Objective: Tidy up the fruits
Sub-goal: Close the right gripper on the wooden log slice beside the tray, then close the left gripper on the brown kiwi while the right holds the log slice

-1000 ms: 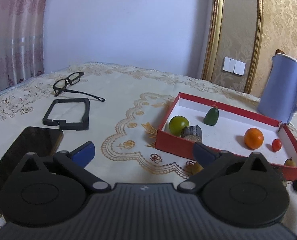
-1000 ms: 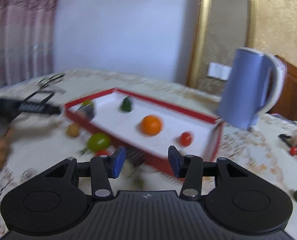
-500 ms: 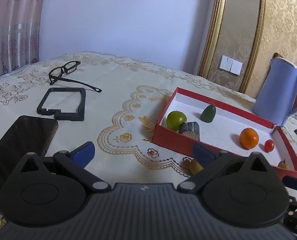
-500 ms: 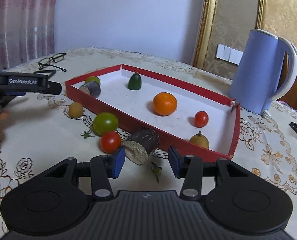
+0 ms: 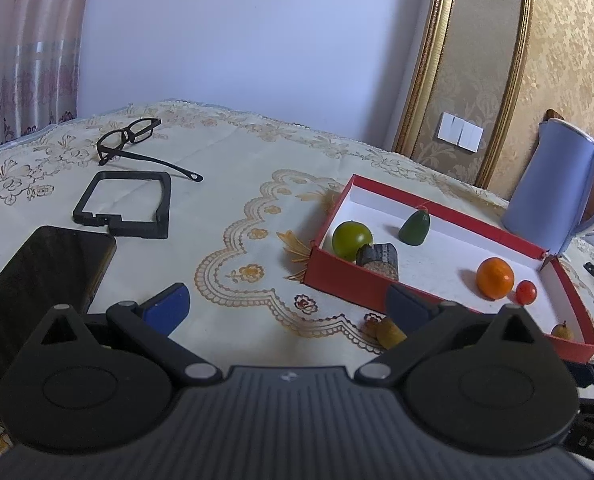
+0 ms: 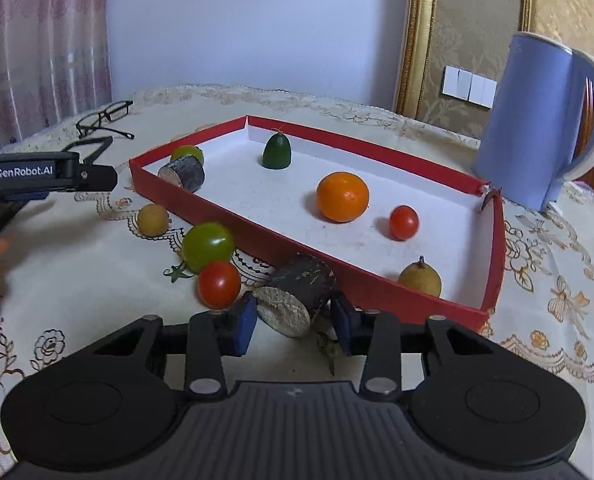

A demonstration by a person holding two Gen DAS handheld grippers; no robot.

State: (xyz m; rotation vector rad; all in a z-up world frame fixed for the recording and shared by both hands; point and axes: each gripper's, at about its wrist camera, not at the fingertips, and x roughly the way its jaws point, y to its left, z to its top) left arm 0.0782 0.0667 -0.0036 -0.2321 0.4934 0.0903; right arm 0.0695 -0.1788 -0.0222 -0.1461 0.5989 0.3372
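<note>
Wide-spread and empty, the left claw (image 5: 285, 306) hangs over bare cloth on the surface (image 5: 233, 184), near the phone (image 5: 41, 276), the black frame (image 5: 125, 204) and the glasses (image 5: 137, 140); the right claw (image 6: 293, 322) is closing on a dark log-like stub (image 6: 301, 292) that lies between its blue pads, which look just beside it and not yet pressing. Going left to right outside the red tray (image 6: 281, 240): a yellow-brown fruit (image 6: 152, 219), a green tomato (image 6: 208, 245), a red tomato (image 6: 218, 284), then the stub, all against or near the tray's front wall; inside it lie a green fruit with a second stub (image 6: 182, 173), a dark green fruit (image 6: 276, 152), an orange (image 6: 342, 197), a cherry tomato (image 6: 403, 222) and a small pear-like fruit (image 6: 420, 278). By my reckoning the sorting is a little over half done; four pieces remain outside. A small red thing past the kettle (image 5: 557, 192) is too small to name; whatever sits at the right view's left edge is cut off.
</note>
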